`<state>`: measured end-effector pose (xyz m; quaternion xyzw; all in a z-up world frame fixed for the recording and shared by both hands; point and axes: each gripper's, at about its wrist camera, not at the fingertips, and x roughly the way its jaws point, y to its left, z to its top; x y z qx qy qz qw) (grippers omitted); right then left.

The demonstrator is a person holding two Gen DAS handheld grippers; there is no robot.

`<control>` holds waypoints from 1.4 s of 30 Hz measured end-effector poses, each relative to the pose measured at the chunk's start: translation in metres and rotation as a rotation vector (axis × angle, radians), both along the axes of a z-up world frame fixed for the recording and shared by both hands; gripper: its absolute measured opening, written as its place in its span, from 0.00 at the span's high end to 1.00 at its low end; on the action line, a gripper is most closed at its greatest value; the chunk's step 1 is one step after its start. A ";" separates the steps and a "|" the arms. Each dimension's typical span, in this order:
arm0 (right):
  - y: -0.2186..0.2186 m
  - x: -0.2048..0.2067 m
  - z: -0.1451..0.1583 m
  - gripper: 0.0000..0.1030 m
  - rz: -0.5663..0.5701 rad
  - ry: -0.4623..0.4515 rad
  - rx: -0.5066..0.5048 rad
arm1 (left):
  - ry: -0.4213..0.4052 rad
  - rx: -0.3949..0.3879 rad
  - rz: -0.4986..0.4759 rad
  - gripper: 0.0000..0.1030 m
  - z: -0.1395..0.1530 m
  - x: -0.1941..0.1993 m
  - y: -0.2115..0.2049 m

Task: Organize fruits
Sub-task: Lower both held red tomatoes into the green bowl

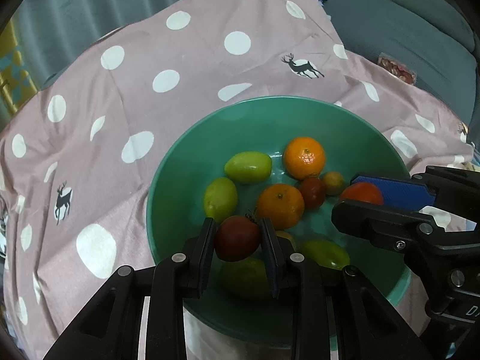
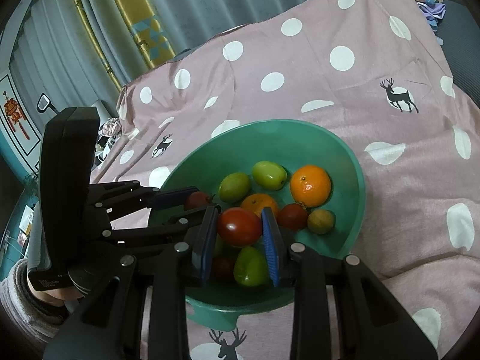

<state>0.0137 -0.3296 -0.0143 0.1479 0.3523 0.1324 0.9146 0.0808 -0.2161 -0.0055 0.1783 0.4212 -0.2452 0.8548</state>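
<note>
Grippers both over green bowl (image 1: 180, 162) on dotted cloth (image 1: 120, 96): left gripper (image 1: 238, 240) clamps dark tomato (image 1: 237, 238), right gripper (image 2: 240, 228) clamps red tomato (image 2: 239, 226), other fruit inside.

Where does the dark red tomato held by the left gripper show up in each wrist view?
Left wrist: dark red tomato sits bottom centre, clamped in the left gripper.
Right wrist: left of centre, mostly hidden, only its top showing.
Shared landmark: the green bowl.

Glossy smooth green bowl (image 1: 180, 162); matt pink cloth (image 1: 135, 96); shiny-skinned tomato (image 2: 239, 226); matt black plastic gripper linkages.
</note>
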 end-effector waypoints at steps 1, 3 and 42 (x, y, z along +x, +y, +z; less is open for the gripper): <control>0.000 0.000 0.000 0.70 0.001 0.001 -0.001 | 0.001 0.000 0.000 0.71 0.000 0.000 0.000; 0.001 0.000 -0.001 0.70 0.003 0.001 -0.001 | 0.002 0.003 0.001 0.71 -0.001 0.001 0.000; 0.003 0.006 -0.006 0.69 -0.002 0.025 -0.006 | 0.002 0.040 -0.006 0.71 -0.009 0.002 -0.003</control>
